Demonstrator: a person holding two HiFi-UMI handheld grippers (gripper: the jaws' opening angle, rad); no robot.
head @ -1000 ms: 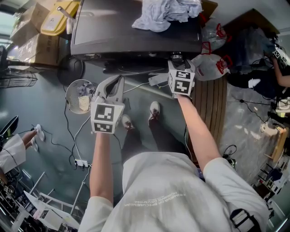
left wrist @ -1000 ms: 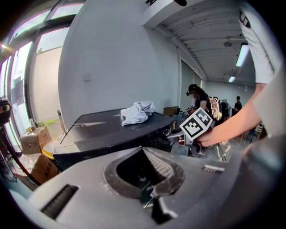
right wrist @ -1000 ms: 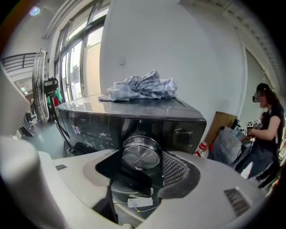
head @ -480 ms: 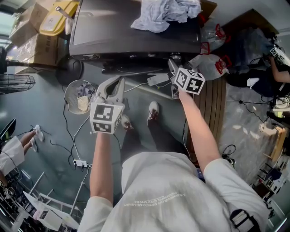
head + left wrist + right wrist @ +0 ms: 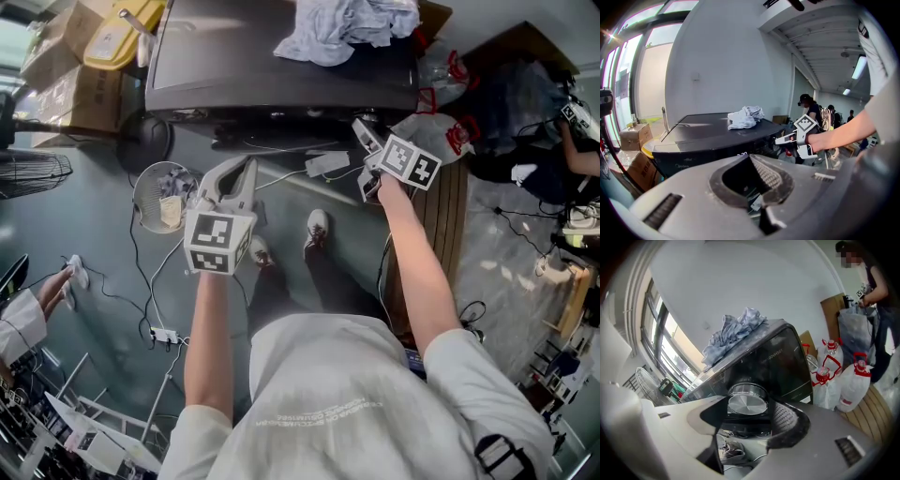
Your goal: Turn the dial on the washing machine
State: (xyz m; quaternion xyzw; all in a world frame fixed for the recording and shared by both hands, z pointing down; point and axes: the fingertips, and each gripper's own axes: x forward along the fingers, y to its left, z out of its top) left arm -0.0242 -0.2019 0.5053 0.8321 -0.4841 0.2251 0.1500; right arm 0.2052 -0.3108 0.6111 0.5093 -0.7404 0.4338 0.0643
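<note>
The dark washing machine (image 5: 281, 66) stands ahead, with a bundle of pale cloth (image 5: 347, 28) on its lid. Its round silver dial (image 5: 747, 404) sits on the front panel between my right gripper's jaws. My right gripper (image 5: 362, 129) is shut on that dial and rolled over to the right, its marker cube tilted; in its own view the right gripper (image 5: 749, 409) frames the dial. My left gripper (image 5: 246, 167) hangs lower left of the machine front, away from it, shut and holding nothing. In its own view the left gripper (image 5: 750, 159) points at the machine.
A wire bin (image 5: 167, 197) with rubbish stands on the floor left of my legs. Cardboard boxes (image 5: 66, 84) and a yellow jug (image 5: 127, 33) sit at far left. Plastic bags with red handles (image 5: 441, 131) and a slatted wooden board (image 5: 441, 225) lie right. Cables and a power strip (image 5: 169, 336) cross the floor.
My right gripper has rolled clockwise on the dial, its marker cube tipping over to the right. The left gripper has stayed where it was.
</note>
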